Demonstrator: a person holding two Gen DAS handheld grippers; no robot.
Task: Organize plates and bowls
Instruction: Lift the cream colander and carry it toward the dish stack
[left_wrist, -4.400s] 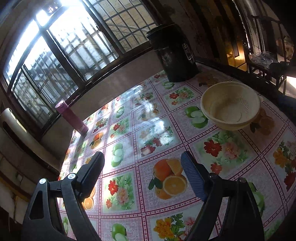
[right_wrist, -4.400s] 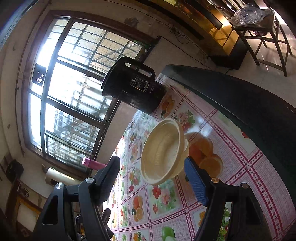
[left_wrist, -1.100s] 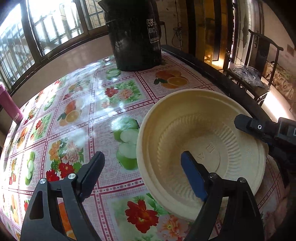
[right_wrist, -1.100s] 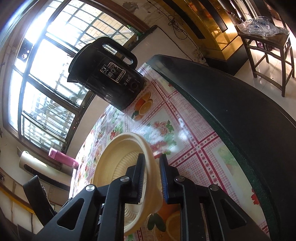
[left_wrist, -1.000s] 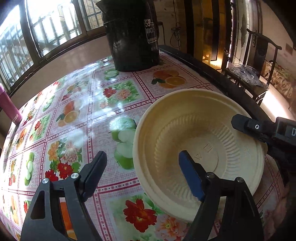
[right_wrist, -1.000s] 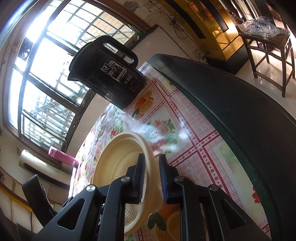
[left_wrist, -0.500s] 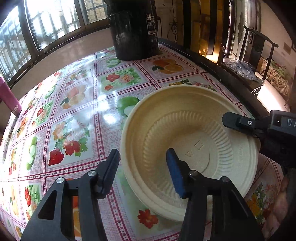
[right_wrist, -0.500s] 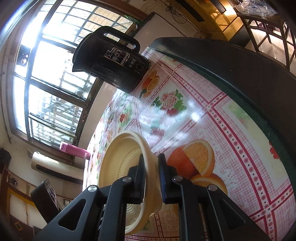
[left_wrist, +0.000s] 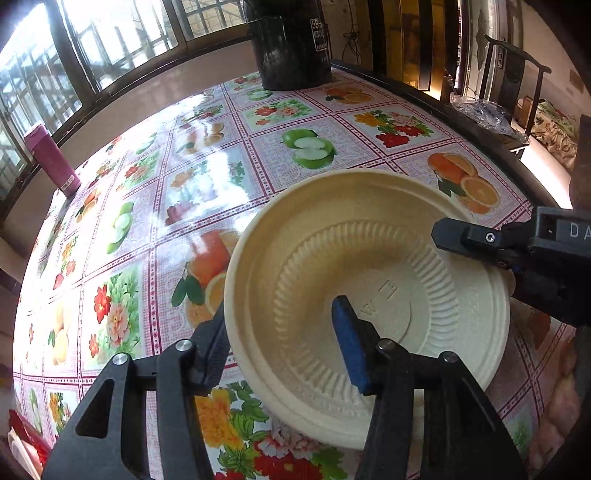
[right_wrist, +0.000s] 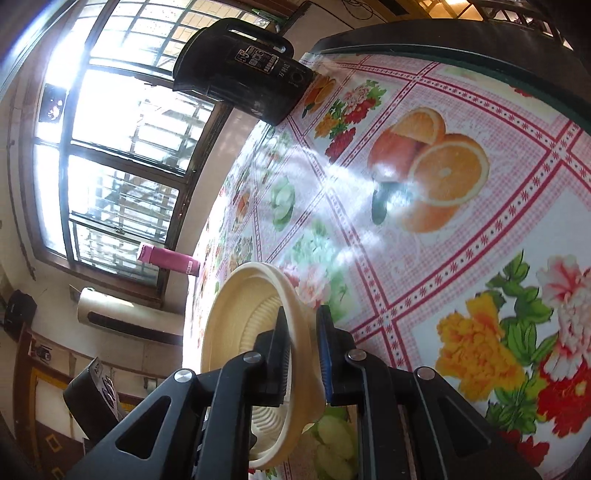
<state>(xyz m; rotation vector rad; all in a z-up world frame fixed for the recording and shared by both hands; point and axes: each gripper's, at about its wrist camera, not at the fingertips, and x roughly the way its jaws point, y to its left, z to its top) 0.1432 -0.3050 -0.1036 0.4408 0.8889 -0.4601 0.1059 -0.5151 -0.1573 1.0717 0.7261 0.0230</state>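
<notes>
Left wrist view: we see our right gripper (left_wrist: 476, 243) clamping the bowl (left_wrist: 369, 295) over the fruit-printed tablecloth (left_wrist: 207, 173); our left gripper (left_wrist: 280, 347) straddles its near rim, half open.

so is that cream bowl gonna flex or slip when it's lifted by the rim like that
Probably light: the right tool pinches the bowl by one thin edge alone. The ribbed, moulded wall looks like pulp or thin plastic, so it may flex somewhat. Its matte surface suggests little slipping. The left tool straddles the near rim, possibly steadying it.
</notes>
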